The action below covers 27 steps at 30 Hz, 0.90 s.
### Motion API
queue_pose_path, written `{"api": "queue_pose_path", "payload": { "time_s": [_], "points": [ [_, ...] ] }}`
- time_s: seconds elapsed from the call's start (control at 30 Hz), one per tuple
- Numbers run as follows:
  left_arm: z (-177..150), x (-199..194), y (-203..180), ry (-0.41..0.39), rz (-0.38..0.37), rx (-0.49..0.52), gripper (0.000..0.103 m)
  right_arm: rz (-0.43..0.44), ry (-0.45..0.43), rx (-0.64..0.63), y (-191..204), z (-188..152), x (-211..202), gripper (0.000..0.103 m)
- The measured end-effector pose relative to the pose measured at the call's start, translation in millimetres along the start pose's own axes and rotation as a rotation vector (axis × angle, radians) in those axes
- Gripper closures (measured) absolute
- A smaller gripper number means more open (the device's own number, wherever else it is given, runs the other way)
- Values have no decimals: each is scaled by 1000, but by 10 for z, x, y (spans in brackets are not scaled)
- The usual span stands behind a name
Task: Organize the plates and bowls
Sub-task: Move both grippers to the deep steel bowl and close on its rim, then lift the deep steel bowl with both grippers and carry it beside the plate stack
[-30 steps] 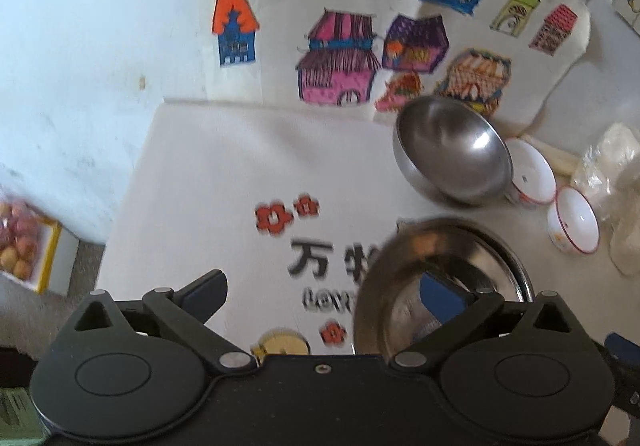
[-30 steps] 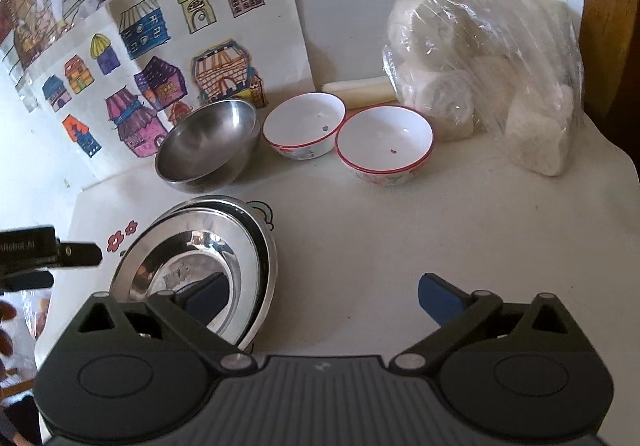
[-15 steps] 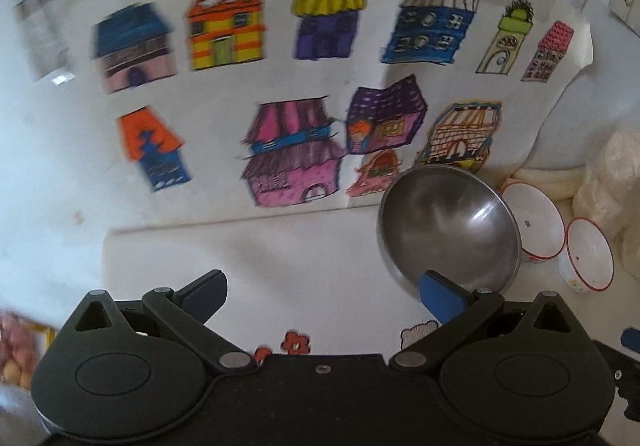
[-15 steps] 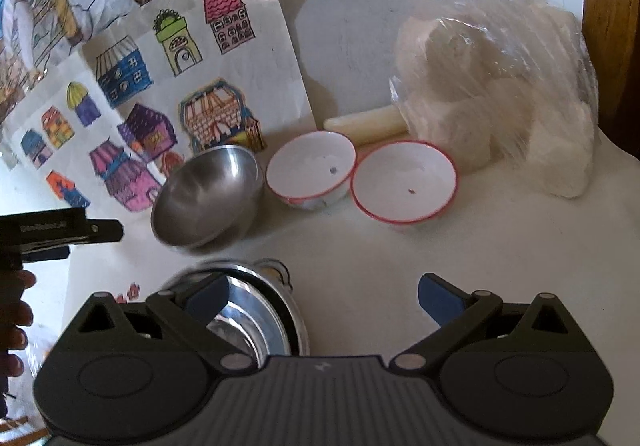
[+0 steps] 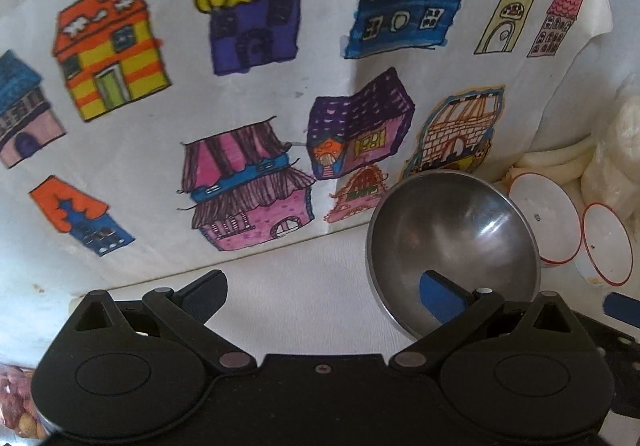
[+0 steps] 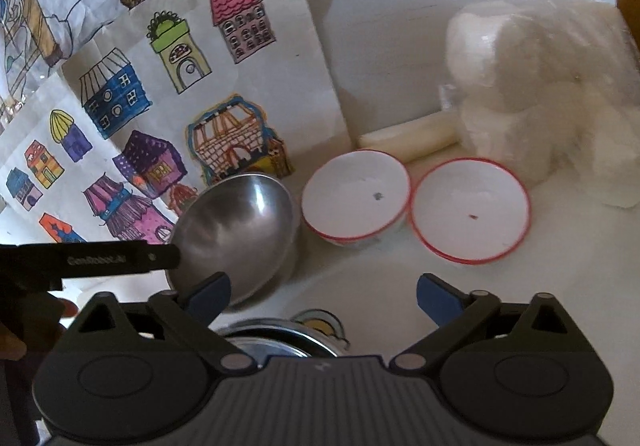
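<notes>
A steel bowl (image 5: 452,242) leans against the drawing at the back of the white table; it also shows in the right wrist view (image 6: 236,230). Two white bowls with red rims stand right of it, one (image 6: 356,202) touching the other (image 6: 470,210). My left gripper (image 5: 320,290) is open, its right fingertip (image 5: 438,296) over the steel bowl's near rim. My right gripper (image 6: 322,292) is open and empty, in front of the white bowls. Stacked steel plates (image 6: 276,340) lie just below it, mostly hidden.
Sheets with coloured house drawings (image 5: 248,94) stand against the wall behind the table. A plastic bag of white lumps (image 6: 540,94) and a pale stick (image 6: 408,138) sit at the back right. The left gripper (image 6: 100,260) shows at the left of the right wrist view.
Both grippers moved forward toward the back of the table. The steel plates slid out of the left view and almost out of the right view. Both grippers stayed open.
</notes>
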<state>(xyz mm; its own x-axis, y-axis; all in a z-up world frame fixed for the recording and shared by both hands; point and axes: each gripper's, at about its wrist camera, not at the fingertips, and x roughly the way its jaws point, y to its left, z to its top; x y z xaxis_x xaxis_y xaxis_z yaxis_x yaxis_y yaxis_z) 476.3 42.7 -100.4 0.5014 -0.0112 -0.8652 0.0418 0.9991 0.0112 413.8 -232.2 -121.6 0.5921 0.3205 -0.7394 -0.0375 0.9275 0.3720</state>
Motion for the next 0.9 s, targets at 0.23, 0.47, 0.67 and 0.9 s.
{"api": "queue_pose_path", "payload": {
  "time_s": [0.23, 0.47, 0.67, 0.9],
  "points": [
    [24, 77, -36, 21, -21, 4, 14, 25, 28, -5, 142, 64, 171, 26],
    [4, 118, -67, 40, -97, -33, 38, 39, 59, -10, 204, 93, 281, 44],
    [1, 127, -104, 53, -151, -43, 66, 70, 82, -5, 176, 103, 306, 67],
    [9, 165, -123, 60, -148, -68, 88, 136, 121, 3, 116, 134, 346, 74]
  ]
}}
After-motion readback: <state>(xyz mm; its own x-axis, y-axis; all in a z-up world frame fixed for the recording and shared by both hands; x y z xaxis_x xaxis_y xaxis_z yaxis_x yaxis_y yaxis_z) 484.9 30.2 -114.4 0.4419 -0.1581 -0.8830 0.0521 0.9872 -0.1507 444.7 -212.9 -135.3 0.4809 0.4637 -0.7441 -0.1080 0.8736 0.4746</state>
